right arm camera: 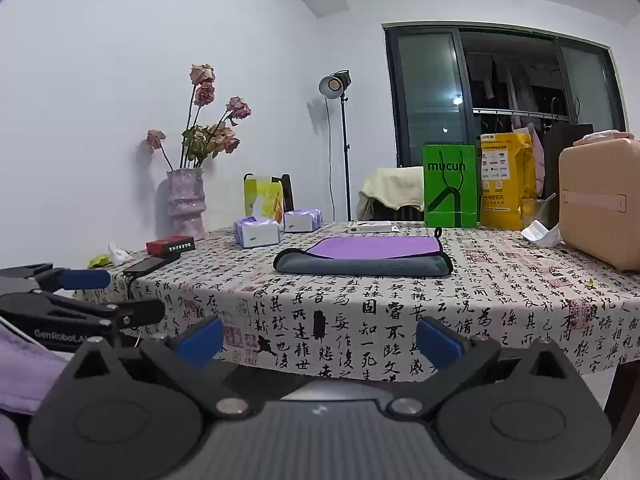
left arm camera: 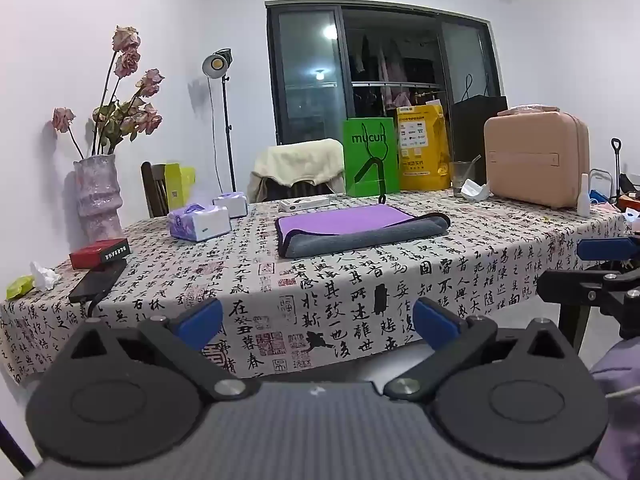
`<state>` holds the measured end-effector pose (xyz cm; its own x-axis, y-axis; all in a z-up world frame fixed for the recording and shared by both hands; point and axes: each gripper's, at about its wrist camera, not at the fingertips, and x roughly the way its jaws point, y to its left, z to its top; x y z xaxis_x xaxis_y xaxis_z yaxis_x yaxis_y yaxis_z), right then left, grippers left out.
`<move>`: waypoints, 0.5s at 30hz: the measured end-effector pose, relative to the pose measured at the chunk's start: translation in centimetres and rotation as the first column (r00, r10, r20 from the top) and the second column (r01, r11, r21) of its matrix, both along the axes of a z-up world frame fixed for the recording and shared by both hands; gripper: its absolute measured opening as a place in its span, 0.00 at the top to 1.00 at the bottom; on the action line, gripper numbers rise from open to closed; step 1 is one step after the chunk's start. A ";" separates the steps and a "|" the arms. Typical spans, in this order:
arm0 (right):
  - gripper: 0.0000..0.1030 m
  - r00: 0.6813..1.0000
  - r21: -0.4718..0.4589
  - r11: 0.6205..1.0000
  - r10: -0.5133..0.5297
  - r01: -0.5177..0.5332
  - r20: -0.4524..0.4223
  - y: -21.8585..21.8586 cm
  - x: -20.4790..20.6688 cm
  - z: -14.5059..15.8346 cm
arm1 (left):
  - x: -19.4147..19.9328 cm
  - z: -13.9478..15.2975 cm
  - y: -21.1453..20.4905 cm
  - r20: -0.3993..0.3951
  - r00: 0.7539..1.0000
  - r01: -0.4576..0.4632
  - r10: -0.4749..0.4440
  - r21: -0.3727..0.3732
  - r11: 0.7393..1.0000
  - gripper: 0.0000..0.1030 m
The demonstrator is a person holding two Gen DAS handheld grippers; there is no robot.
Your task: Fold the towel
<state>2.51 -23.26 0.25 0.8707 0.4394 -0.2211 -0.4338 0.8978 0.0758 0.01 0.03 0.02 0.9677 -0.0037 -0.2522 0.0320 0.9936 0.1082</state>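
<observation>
Off the table's [left arm camera: 440, 280] near edge, my left gripper [left arm camera: 318, 322] and right gripper [right arm camera: 319, 340], fingers spread, empty; folded towel [left arm camera: 360, 230] mid-table.

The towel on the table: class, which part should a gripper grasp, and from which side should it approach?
Probably the towel's near rolled grey edge, approached low from the table's front. It bulges above the cloth, giving open fingers something to pinch. Both the left gripper and right gripper are open, short of the table.
</observation>
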 end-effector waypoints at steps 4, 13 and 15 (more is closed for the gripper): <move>0.00 1.000 0.000 1.000 0.000 0.000 -0.002 0.0 0.0 0.0 | -0.1 0.0 0.1 0.002 1.000 -0.002 0.002 0.000 1.000 0.00; 0.00 1.000 -0.008 1.000 -0.007 0.007 -0.003 -0.3 0.3 0.0 | 0.0 0.0 0.0 0.000 1.000 -0.002 0.002 0.004 1.000 0.00; 0.00 1.000 -0.008 1.000 -0.015 0.015 -0.002 -0.6 0.1 0.0 | 0.0 0.0 0.0 -0.001 1.000 0.000 0.000 0.003 1.000 0.00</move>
